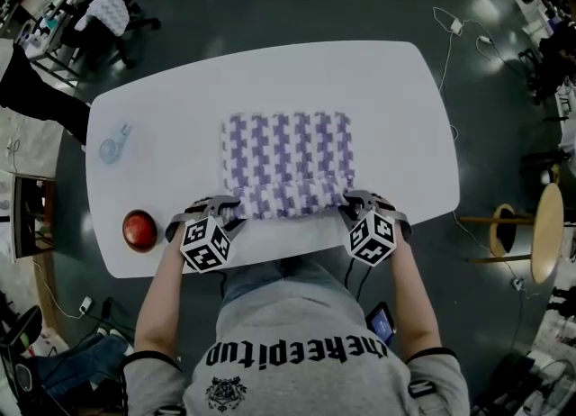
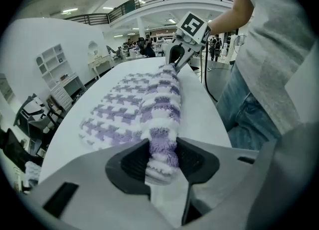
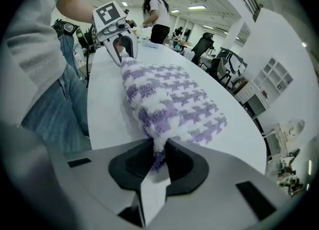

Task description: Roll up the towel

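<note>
While a person leans over a white table (image 1: pixel 387 90), two hand-held grippers seize the near edge of a purple-and-white houndstooth towel (image 1: pixel 288 149). At the table's 8 o'clock corner sits a red round object (image 1: pixel 139 230), and a small clear item (image 1: pixel 114 144) lies toward 10 o'clock, both well apart from the cloth.

The left gripper (image 1: pixel 234 211) works the towel's 7 o'clock corner. Its own view shows the jaws clamped on the thick end of the roll (image 1: pixel 288 200), pads pressing the pile from both sides. The towel lies at the table's centre, its far part toward 12 o'clock flat and unrolled, with only a first low roll formed along the 6 o'clock edge. The right gripper (image 1: pixel 347 200), at the 5 o'clock corner, has its jaws nearly together on a thinner tuft of that same edge.

The uneven bite looks like the main risk. With one end held by its full thickness and the other by a mere wisp, the right end could slip free as the roll is turned toward 12 o'clock, letting the springy pile unwind. If one hand leads the other, the roll may grow skewed or cone-shaped. On the smooth tabletop the flat part could also slide away instead of wrapping, leaving a loose roll.
</note>
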Action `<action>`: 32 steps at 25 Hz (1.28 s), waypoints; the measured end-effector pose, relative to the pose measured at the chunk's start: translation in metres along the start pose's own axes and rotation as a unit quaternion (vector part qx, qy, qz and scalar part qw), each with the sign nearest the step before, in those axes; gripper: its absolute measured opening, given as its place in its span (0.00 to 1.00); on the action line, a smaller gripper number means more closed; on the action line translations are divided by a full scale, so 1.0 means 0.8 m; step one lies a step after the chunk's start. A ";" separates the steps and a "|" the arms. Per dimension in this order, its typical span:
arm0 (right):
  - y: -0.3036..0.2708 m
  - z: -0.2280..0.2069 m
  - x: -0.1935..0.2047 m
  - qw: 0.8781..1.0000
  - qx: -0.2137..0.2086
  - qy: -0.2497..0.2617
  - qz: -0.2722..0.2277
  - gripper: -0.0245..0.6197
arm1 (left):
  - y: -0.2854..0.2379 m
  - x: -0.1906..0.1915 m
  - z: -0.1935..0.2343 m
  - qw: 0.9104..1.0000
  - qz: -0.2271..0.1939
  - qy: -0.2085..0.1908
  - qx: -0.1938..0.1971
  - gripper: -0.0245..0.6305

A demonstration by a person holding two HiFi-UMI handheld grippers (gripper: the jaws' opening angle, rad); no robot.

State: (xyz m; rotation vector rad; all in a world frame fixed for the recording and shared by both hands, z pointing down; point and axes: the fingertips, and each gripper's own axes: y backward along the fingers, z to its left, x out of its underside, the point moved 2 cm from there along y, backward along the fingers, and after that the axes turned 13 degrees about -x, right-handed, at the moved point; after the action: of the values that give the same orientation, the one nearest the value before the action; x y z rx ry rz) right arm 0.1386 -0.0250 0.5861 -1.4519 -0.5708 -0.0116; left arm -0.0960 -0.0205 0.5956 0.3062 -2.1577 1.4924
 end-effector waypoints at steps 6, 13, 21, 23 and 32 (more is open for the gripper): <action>0.001 0.021 0.008 0.999 -0.029 -0.035 -0.014 0.13 | 0.005 0.005 -0.019 1.000 0.004 0.003 0.021 0.28; 0.015 -0.003 -0.002 0.995 -0.035 -0.076 -0.048 0.18 | 0.006 -0.003 0.011 0.998 -0.007 0.059 0.038 0.32; 0.024 -0.036 -0.009 0.991 -0.012 -0.102 -0.086 0.21 | -0.005 -0.012 0.050 0.995 -0.024 0.090 0.025 0.32; 0.026 -0.045 -0.013 0.990 -0.007 -0.107 -0.091 0.21 | -0.007 -0.012 0.061 0.995 -0.029 0.096 0.020 0.32; 0.025 -0.094 -0.024 0.986 0.020 -0.136 -0.099 0.21 | -0.027 -0.025 0.113 0.994 -0.033 0.102 -0.009 0.32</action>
State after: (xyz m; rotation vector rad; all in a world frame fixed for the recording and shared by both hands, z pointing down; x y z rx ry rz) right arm 0.1558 -0.0989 0.5597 -1.3623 -0.9324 0.0416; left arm -0.0937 -0.1138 0.5774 0.2072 -1.9797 1.4014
